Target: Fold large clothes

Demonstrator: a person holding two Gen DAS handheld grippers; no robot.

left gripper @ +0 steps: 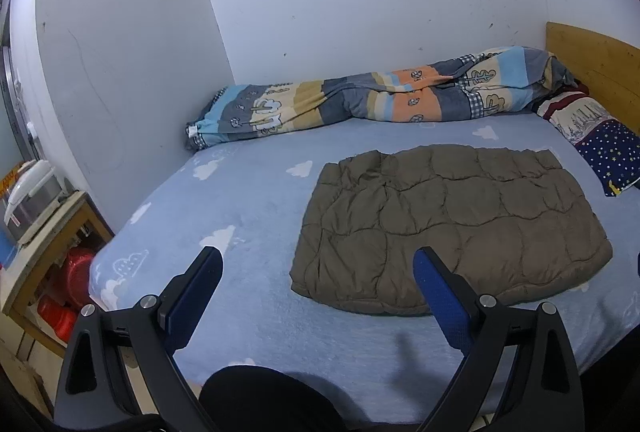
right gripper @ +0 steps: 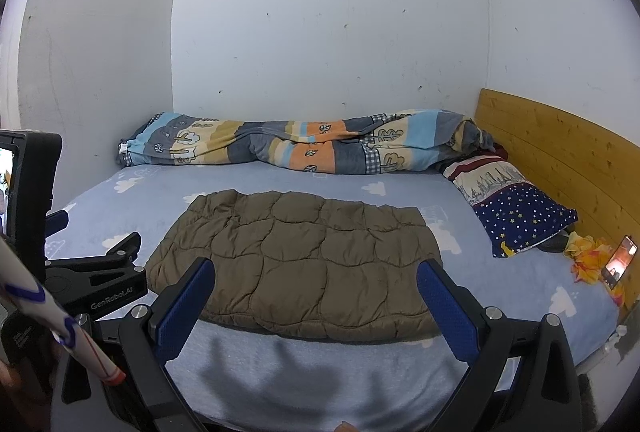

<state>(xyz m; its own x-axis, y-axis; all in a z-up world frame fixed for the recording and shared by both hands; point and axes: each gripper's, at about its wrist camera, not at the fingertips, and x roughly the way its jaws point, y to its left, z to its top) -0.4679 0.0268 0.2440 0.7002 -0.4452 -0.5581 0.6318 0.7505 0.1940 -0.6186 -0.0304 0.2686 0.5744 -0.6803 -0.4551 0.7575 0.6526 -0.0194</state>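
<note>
A brown quilted garment (left gripper: 452, 228) lies folded into a flat rectangle on the light blue bed (left gripper: 240, 232). In the right wrist view the garment (right gripper: 296, 264) sits mid-bed, just beyond the fingers. My left gripper (left gripper: 318, 268) is open and empty, held above the bed's near edge, to the left of the garment's near left corner. My right gripper (right gripper: 316, 280) is open and empty, held in front of the garment's near edge. The left gripper's body (right gripper: 96, 272) shows at the left of the right wrist view.
A striped, rolled quilt (left gripper: 360, 96) lies along the far wall. A starry pillow (right gripper: 516, 216) rests by the wooden headboard (right gripper: 560, 168), with a lit phone (right gripper: 620, 262) and a yellow item beside it. A side table (left gripper: 44, 240) with red containers stands left of the bed.
</note>
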